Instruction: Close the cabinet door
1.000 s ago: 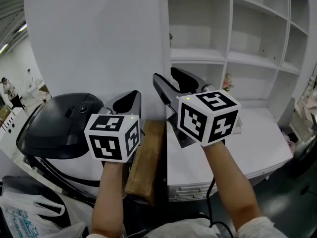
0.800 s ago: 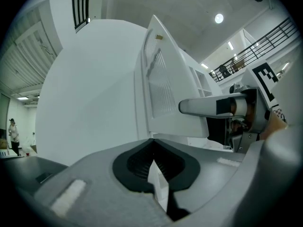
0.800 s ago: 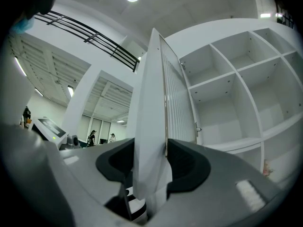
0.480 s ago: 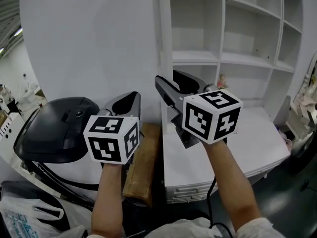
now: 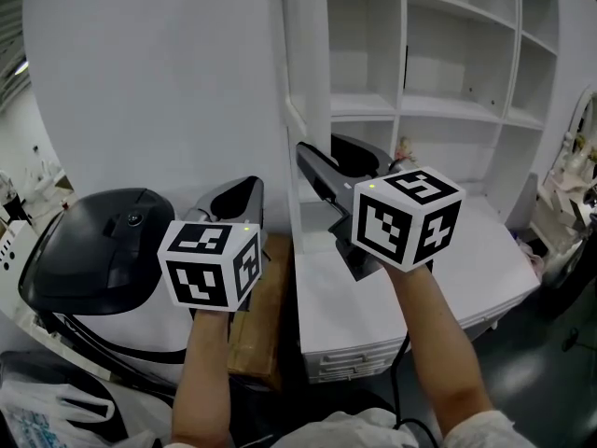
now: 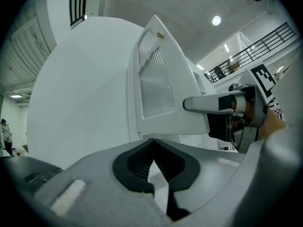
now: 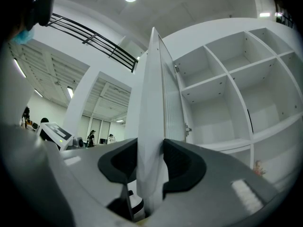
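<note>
The white cabinet door (image 5: 303, 82) stands open, edge-on toward me, with a ribbed panel (image 6: 154, 86) in its face. My right gripper (image 5: 320, 146) straddles the door's free edge (image 7: 151, 103). Its jaws are closing, and both pads (image 7: 177, 162) touch the door's two faces. The left gripper view shows one right finger (image 6: 208, 104) lying along the door. My left gripper (image 5: 244, 185) hovers left of the door and lower, level, shut (image 6: 152, 143) with nothing in it. The open shelves (image 5: 457, 54) lie to the right of the door.
A black rounded machine (image 5: 93, 250) sits at the left beside a wooden block (image 5: 256, 306). A white counter with drawers (image 5: 466, 278) runs below the shelves, where a small figure (image 5: 404, 149) stands. A plastic bag (image 5: 47, 418) lies at the bottom left.
Both grippers have shifted slightly sideways. The door's edge now shows wider and further left in the head view, with the right gripper still around it.
</note>
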`<state>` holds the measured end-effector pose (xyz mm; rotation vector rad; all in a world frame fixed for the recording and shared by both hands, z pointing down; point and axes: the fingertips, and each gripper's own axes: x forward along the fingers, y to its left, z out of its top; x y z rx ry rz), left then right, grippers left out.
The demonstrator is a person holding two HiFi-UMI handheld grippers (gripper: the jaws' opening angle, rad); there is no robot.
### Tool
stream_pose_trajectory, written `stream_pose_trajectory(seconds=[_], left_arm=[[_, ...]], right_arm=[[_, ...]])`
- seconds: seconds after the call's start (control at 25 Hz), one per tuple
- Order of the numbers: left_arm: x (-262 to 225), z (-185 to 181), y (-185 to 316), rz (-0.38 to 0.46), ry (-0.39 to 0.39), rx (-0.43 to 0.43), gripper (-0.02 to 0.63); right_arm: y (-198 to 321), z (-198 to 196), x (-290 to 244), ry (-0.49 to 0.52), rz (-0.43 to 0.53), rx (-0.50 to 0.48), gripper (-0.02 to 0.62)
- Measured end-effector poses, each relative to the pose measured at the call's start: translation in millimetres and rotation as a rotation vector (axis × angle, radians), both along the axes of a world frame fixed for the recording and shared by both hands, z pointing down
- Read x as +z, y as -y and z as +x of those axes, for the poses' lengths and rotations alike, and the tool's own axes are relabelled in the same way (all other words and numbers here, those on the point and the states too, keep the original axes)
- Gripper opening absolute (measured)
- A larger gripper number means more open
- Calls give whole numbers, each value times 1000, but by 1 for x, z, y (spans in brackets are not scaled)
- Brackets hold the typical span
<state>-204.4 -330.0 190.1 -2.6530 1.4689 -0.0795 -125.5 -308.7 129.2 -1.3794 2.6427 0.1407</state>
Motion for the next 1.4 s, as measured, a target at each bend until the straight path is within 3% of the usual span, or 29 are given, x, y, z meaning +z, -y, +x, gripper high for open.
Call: stream_pose_trajectory(seconds=[0.12,0.28,0.76,1.12,1.4], left_arm=[[-4,19,1,1,2,11,-6],[0,13,5,6,-10,38,-6],[15,51,16,0,-16,160,-6],[25,62,30,-2,-37,206,-5],[17,105,40,-3,-21,209,-6]], right_arm=[[0,19,-2,1,-9,3,150],[1,15,3,-8,-11,31,140],[11,46,9,-22,-23,152,89],[23,55,15,-2,-23,164,78],[33,107,6,19,-21,164,80]])
